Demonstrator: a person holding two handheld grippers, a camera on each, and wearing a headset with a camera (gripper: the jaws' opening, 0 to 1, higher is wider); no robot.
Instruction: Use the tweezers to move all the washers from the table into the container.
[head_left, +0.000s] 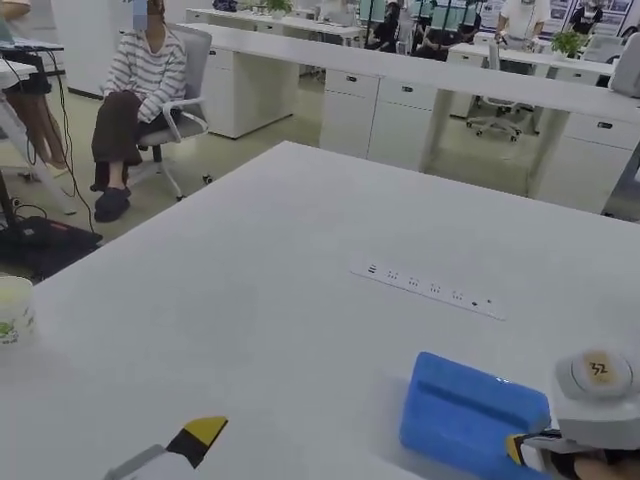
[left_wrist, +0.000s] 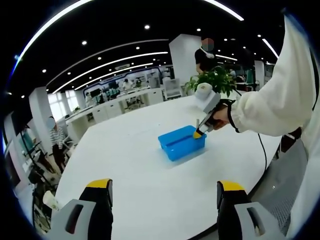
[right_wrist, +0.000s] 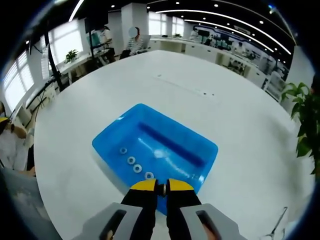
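Note:
The blue container (right_wrist: 165, 145) stands on the white table, right in front of my right gripper (right_wrist: 160, 187). Several small washers (right_wrist: 135, 165) lie in a row on its floor near the closest wall. The right gripper's yellow-tipped jaws are closed together just over the container's near rim; a tiny grey speck shows between the tips. In the head view the container (head_left: 470, 415) is at the bottom right, with the right gripper (head_left: 520, 448) at its edge. My left gripper (left_wrist: 165, 187) stands open, well short of the container (left_wrist: 181, 142). A thin forked metal piece (right_wrist: 277, 225), likely the tweezers, lies on the table.
A white power strip (head_left: 430, 290) lies across the table's middle. A paper cup (head_left: 12, 310) sits at the left edge. A person sits on a chair (head_left: 185, 90) beyond the far corner. A potted plant (left_wrist: 215, 80) stands behind the right gripper.

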